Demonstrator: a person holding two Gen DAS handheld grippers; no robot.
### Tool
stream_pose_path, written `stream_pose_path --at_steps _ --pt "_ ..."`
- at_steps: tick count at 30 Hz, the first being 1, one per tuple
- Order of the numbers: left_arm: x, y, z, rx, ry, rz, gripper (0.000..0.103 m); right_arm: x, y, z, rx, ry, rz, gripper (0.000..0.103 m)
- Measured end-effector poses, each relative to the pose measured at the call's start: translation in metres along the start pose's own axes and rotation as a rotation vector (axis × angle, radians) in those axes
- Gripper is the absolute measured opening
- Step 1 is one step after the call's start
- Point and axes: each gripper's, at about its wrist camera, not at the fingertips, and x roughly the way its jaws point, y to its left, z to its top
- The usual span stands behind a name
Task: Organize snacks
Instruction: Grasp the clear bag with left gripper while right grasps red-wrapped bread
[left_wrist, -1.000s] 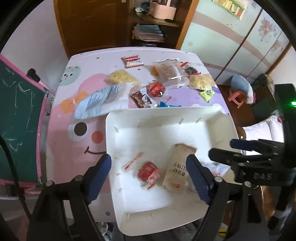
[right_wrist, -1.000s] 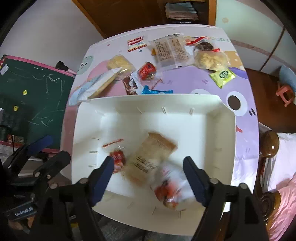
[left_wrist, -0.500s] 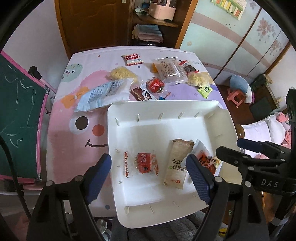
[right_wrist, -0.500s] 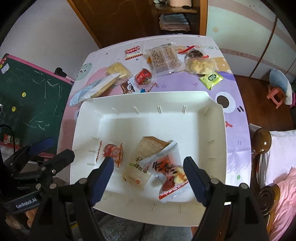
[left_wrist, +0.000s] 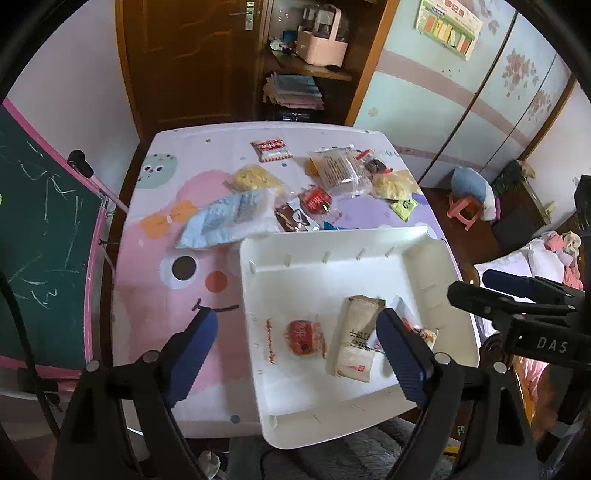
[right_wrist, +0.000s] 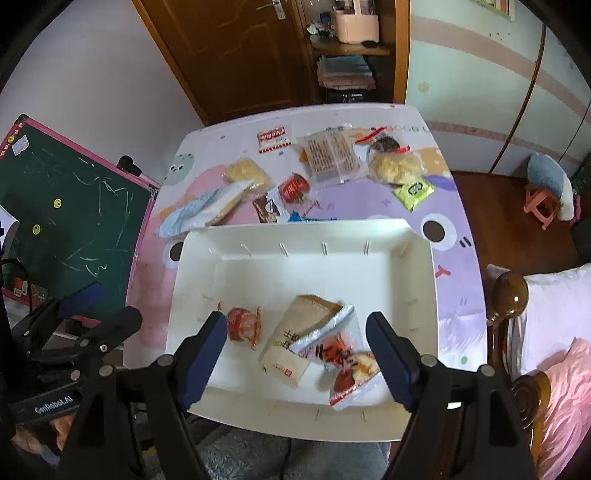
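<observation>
A white tray (left_wrist: 332, 254) (right_wrist: 295, 232) sits on the near part of the cartoon tablecloth. In it lie a small red snack (left_wrist: 304, 336) (right_wrist: 242, 325), a tan bar packet (left_wrist: 358, 332) (right_wrist: 295, 339) and a clear packet with red print (right_wrist: 343, 362). My left gripper (left_wrist: 295, 317) hovers above the tray's left part. Its jaws are opening and nothing is between them. My right gripper (right_wrist: 295, 321) hangs open over the bar and the red-print packet without touching either. Several loose snacks lie beyond the tray, among them a pale blue bag (left_wrist: 225, 221) (right_wrist: 199, 210).
A green chalkboard (left_wrist: 37, 240) stands against the table's left side. A wooden bedpost (right_wrist: 511, 291) and pink bedding are close on the right. A wooden door and a shelf stand behind the table. A small pink stool (left_wrist: 465, 212) is on the floor at the right.
The red-print packet, blurred under the right jaws a second ago, now lies still in the tray. Both grippers have lifted away from the tray, which looks smaller.
</observation>
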Motion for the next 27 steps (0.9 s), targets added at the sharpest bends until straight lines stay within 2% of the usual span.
stream_pose_path --at_steps 8,15,18,23,27 --pt "0.020 0.005 0.025 0.025 0.036 0.056 0.089 0.005 0.011 0.016 -0.036 0.019 -0.007 0.078" --pt "0.077 -0.006 0.069 0.071 0.113 0.210 0.089 0.025 0.003 0.062 -0.058 0.038 0.016 0.078" --pt "0.112 -0.008 0.092 0.071 0.160 0.277 0.089 0.046 -0.005 0.090 -0.048 0.054 0.054 0.078" --pt "0.159 -0.005 0.118 0.046 0.229 0.319 0.089 0.102 -0.024 0.138 -0.007 0.110 0.116 0.077" --pt "0.195 0.002 0.132 0.014 0.285 0.364 0.089 0.150 -0.030 0.160 -0.013 0.174 0.130 0.070"
